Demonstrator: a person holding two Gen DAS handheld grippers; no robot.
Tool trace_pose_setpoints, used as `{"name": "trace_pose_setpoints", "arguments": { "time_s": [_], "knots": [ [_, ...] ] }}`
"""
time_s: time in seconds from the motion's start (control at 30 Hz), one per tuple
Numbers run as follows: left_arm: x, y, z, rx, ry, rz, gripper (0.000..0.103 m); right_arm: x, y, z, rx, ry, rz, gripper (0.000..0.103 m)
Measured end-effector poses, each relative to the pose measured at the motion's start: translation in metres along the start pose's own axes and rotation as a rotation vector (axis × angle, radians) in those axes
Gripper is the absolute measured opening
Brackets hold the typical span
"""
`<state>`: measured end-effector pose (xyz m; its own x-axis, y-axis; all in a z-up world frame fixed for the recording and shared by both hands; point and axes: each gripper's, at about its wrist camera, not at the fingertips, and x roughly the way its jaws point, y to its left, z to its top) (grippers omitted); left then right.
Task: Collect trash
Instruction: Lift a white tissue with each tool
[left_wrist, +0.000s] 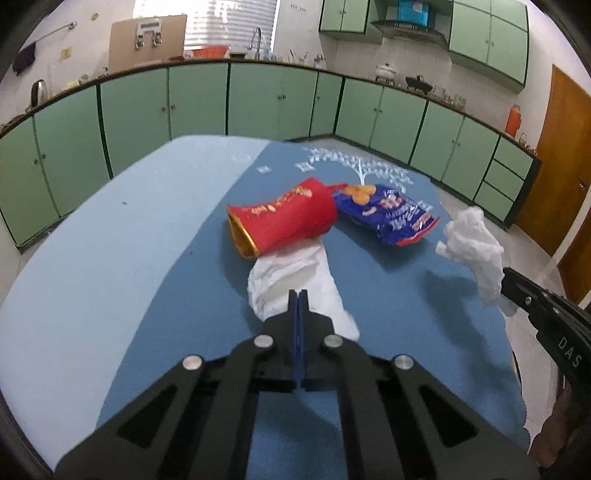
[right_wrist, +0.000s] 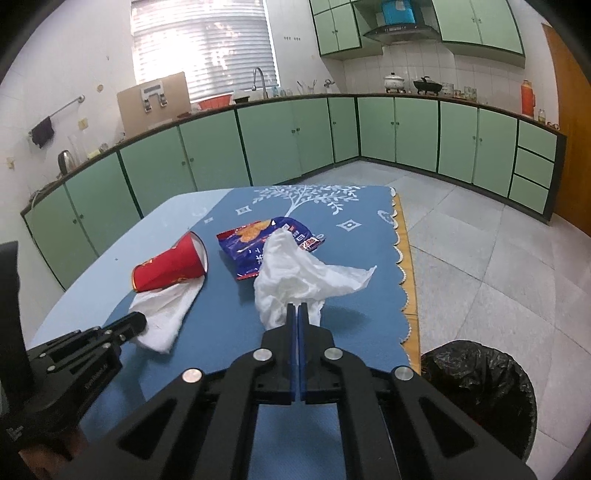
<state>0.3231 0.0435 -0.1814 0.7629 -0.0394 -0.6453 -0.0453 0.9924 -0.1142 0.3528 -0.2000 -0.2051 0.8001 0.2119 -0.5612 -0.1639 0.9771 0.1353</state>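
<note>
My left gripper (left_wrist: 298, 292) is shut on a white tissue (left_wrist: 295, 275) that lies on the blue tablecloth (left_wrist: 166, 258); it also shows in the right wrist view (right_wrist: 140, 320) with that tissue (right_wrist: 166, 314). My right gripper (right_wrist: 296, 305) is shut on a second crumpled white tissue (right_wrist: 295, 280) and holds it above the table; it also shows in the left wrist view (left_wrist: 504, 275) with its tissue (left_wrist: 474, 247). A red paper cup (left_wrist: 284, 221) (right_wrist: 170, 267) lies on its side on the first tissue. A blue snack wrapper (left_wrist: 388, 212) (right_wrist: 251, 243) lies beside it.
A bin lined with a black bag (right_wrist: 480, 391) stands on the tiled floor to the right of the table's near corner. Green kitchen cabinets (right_wrist: 277, 136) run along the far walls. The tablecloth's scalloped edge (right_wrist: 406, 280) hangs at the right side.
</note>
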Motion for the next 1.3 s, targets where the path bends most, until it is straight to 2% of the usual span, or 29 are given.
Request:
{"name": "trace_pose_setpoints", "arguments": {
  "time_s": [0.27,0.37,0.43,0.5,0.53,0.57,0.63,0.7,0.73,0.8,0.83,0.87,0.9,0.93,0.97,1.07,1.17,1.3],
  "knots": [
    [-0.044,-0.009,-0.003,0.022,-0.102,-0.022,0.000,-0.022,-0.014,-0.002,0.009,-0.030,-0.012,0.001],
    [-0.043,-0.014,-0.006,0.053,-0.090,-0.006,0.000,-0.026,-0.019,-0.003,0.013,-0.031,-0.017,0.001],
    [-0.034,-0.011,-0.007,0.032,-0.053,-0.007,0.003,-0.027,-0.021,-0.004,0.017,-0.028,-0.014,0.001],
    [-0.018,-0.006,-0.006,0.002,0.000,-0.008,0.027,-0.027,-0.020,-0.006,0.015,-0.024,-0.010,0.001],
    [-0.013,-0.005,-0.006,0.001,0.009,0.003,0.054,-0.027,-0.020,-0.006,0.013,-0.023,-0.008,0.001],
    [-0.009,-0.005,-0.006,0.006,0.008,0.015,0.062,-0.027,-0.019,-0.006,0.012,-0.022,-0.005,0.001],
    [-0.001,-0.009,-0.005,0.032,0.014,0.042,0.064,-0.027,-0.018,-0.006,0.012,-0.023,0.000,0.001],
    [0.006,-0.010,-0.003,0.033,0.037,0.038,0.066,-0.025,-0.018,-0.005,0.014,-0.023,0.004,0.001],
    [0.011,-0.011,-0.002,0.032,0.056,0.040,0.066,-0.025,-0.018,-0.005,0.015,-0.023,0.005,0.001],
    [0.016,-0.011,-0.002,0.031,0.082,0.034,0.059,-0.023,-0.018,-0.005,0.015,-0.023,0.008,0.001],
    [0.017,-0.011,-0.002,0.031,0.089,0.034,0.044,-0.022,-0.018,-0.005,0.015,-0.022,0.008,0.001],
    [0.019,-0.011,-0.002,0.027,0.095,0.037,0.035,-0.022,-0.018,-0.006,0.015,-0.021,0.009,0.001],
    [0.019,-0.009,-0.002,0.019,0.094,0.035,0.031,-0.021,-0.018,-0.006,0.017,-0.018,0.009,0.001],
    [0.018,-0.006,-0.002,0.006,0.090,0.030,0.018,-0.020,-0.018,-0.006,0.017,-0.015,0.009,0.001],
    [0.017,-0.004,-0.002,-0.007,0.084,0.028,0.014,-0.020,-0.018,-0.007,0.017,-0.014,0.009,0.001],
    [0.011,-0.001,-0.002,-0.022,0.056,0.021,0.006,-0.023,-0.017,-0.006,0.013,-0.015,0.010,0.001],
    [-0.003,-0.005,-0.002,-0.003,0.002,0.022,0.004,-0.026,-0.018,-0.004,0.010,-0.021,0.008,0.001],
    [-0.028,-0.008,-0.002,-0.015,-0.056,-0.013,0.004,-0.031,-0.021,-0.004,0.014,-0.030,0.003,0.001]
  ]
}}
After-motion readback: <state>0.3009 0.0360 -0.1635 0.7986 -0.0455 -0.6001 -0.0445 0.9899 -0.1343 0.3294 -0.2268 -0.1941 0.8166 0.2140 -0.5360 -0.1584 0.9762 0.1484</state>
